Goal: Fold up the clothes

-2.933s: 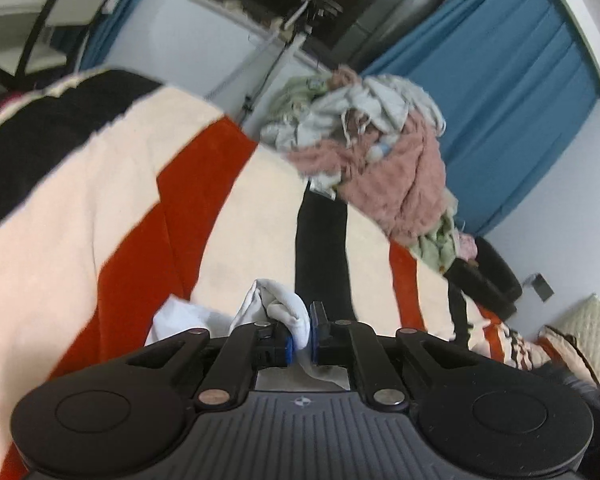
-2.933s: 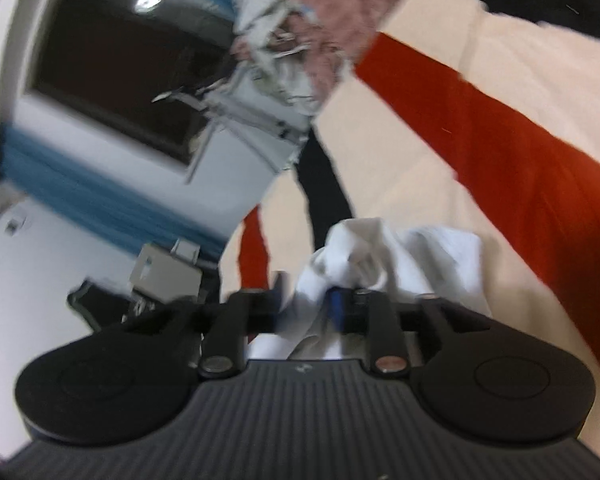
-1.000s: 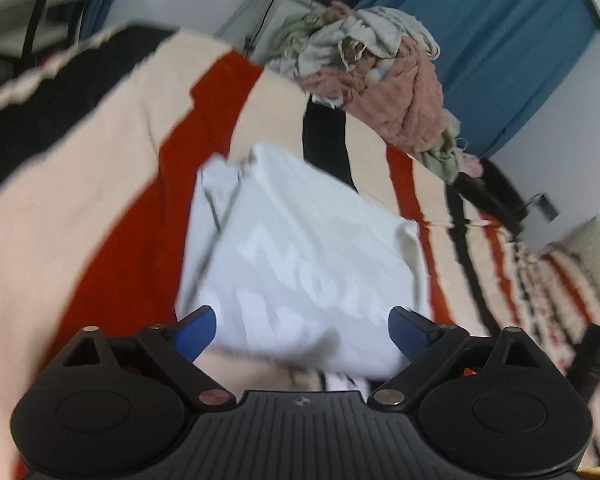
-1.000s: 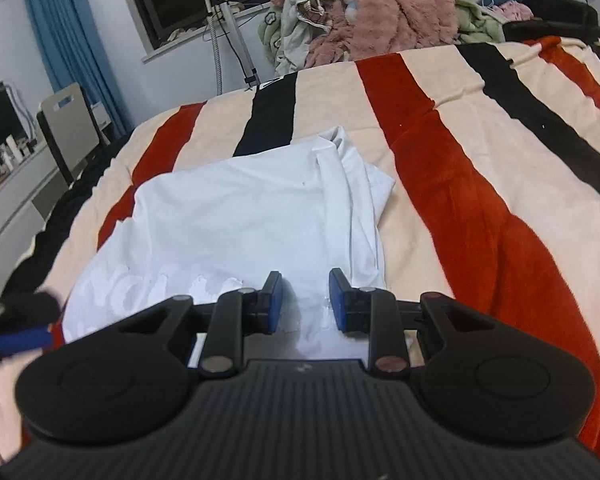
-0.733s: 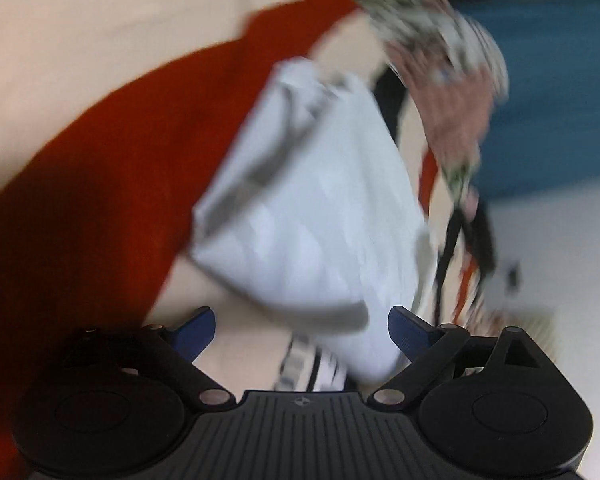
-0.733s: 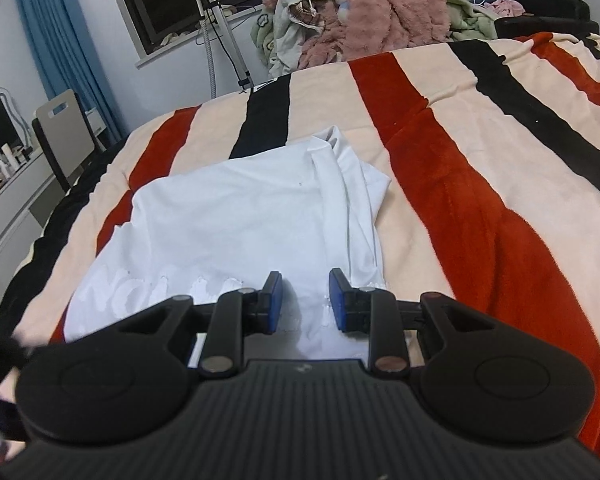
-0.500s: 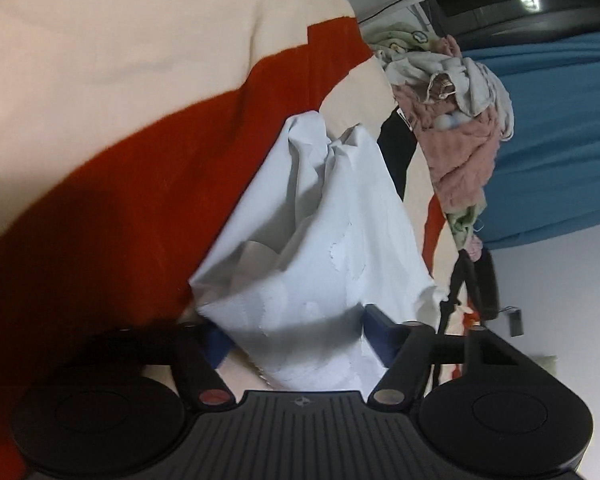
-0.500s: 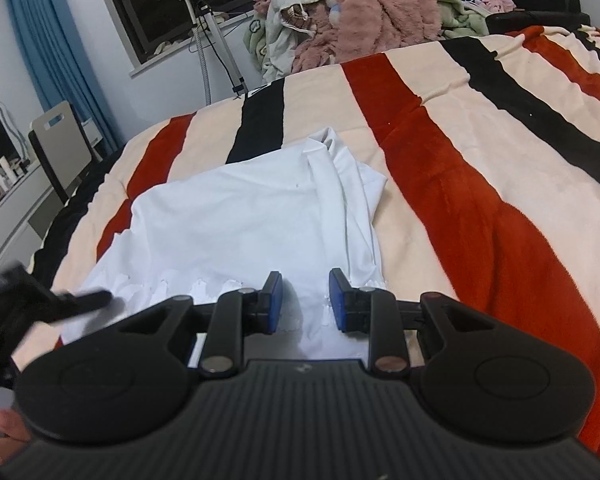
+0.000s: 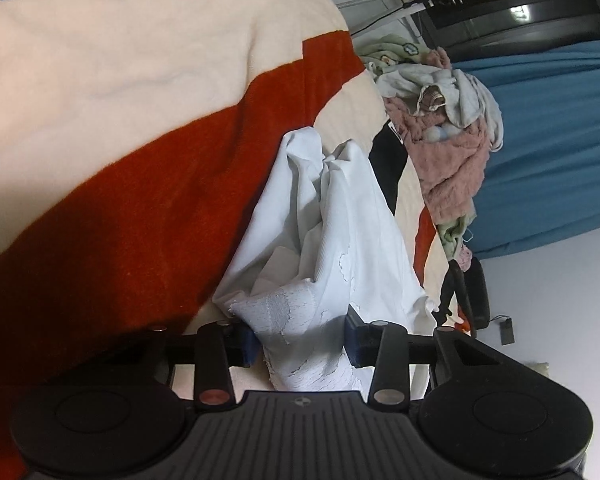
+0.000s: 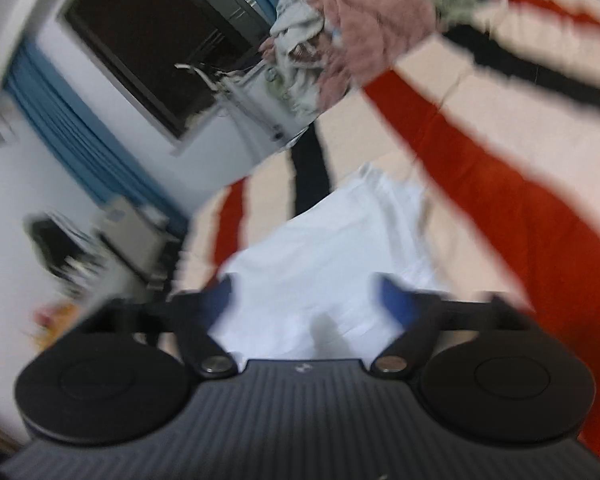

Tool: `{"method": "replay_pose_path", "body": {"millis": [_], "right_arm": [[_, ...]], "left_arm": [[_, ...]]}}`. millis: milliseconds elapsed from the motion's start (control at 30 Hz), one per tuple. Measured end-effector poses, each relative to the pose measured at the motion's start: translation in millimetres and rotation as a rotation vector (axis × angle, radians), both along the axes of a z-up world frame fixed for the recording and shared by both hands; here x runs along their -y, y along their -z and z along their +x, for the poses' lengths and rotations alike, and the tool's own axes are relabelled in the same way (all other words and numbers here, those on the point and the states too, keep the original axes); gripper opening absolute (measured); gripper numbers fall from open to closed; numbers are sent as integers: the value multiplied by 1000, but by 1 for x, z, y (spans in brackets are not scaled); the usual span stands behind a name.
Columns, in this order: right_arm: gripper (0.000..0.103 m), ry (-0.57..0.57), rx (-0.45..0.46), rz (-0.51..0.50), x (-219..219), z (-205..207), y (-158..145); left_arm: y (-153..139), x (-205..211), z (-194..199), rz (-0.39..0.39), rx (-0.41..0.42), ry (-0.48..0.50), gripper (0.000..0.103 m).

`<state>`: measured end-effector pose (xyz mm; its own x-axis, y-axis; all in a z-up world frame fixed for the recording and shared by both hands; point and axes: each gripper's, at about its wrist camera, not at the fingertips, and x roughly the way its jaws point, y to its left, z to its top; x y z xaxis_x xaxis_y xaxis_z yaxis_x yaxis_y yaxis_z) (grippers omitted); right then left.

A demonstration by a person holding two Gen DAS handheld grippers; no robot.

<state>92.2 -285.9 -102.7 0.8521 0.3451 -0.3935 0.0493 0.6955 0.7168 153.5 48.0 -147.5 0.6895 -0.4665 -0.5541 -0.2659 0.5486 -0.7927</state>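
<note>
A white shirt [image 9: 340, 220] lies crumpled on the striped red, cream and black blanket [image 9: 140, 220]. My left gripper [image 9: 300, 340] is closing on the shirt's near edge, with a thick bunch of cloth filling the gap and touching both blue pads. In the blurred right wrist view the same shirt [image 10: 320, 248] spreads flatter over the blanket [image 10: 500, 200]. My right gripper [image 10: 306, 292] hangs over the shirt's near hem. Its jaws are opening wide and the pads are clear of the cloth.
A heap of pink, grey and green clothes [image 9: 448, 140] sits at the bed's far end, before a blue curtain [image 9: 548, 140]. That clothes heap [image 10: 360, 48] also shows beside a dark window [image 10: 152, 52]. A chair [image 10: 128, 232] stands off the bed's left side.
The left jaws have narrowed from wide apart onto the bunched shirt edge, low over the bed. The right jaws have sprung from narrow to wide, and that view has rolled and blurred.
</note>
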Motion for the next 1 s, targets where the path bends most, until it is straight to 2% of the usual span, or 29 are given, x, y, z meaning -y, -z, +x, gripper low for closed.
{"method": "replay_pose_path", "body": {"millis": [100,133,167,233,333,400,467,567,667,700,733,800,867,900,933,1000], "right_arm": [[93,-41,-65,169,5,2,15],[93,-51,-99,220,5,3,23],[93,-55,-121,254,5,4,29],[94,-59,-167,327,7,7,41],[94,-59,-212,436,9,11,58],[95,-62,-230,508,9,12,67],[95,-85,-233,529,5,16,72],[94,-79,-251,546,1,22,80],[92,-15,-235,603,9,21,89],[89,13,-224,630,13,20,91],[81,47,-214,650,17,19,93],[70,109,-211,622,23,18,95],[64,125,-204,584,22,18,94],[53,126,-206,563,20,18,93],[37,126,-204,518,18,17,89],[29,128,-187,437,14,14,80]], "left_arm": [[1,-1,0,-7,6,4,45],[1,-1,0,-12,9,4,51],[3,-2,0,-28,11,1,63],[6,-4,1,-69,17,-12,66],[7,-2,2,-27,9,-30,45],[8,-1,1,-15,20,-33,39],[6,-2,-1,-27,43,-40,29],[1,-4,-6,-55,83,-54,24],[-2,-5,-10,-77,115,-66,22],[-3,-5,-12,-84,123,-68,22],[-4,-5,-13,-89,130,-69,22],[-5,-6,-17,-93,137,-66,22],[-5,-6,-20,-102,138,-67,21],[-6,-6,-21,-104,138,-65,21],[-8,-6,-23,-99,138,-58,21],[-14,-5,-28,-77,144,-40,21]]}}
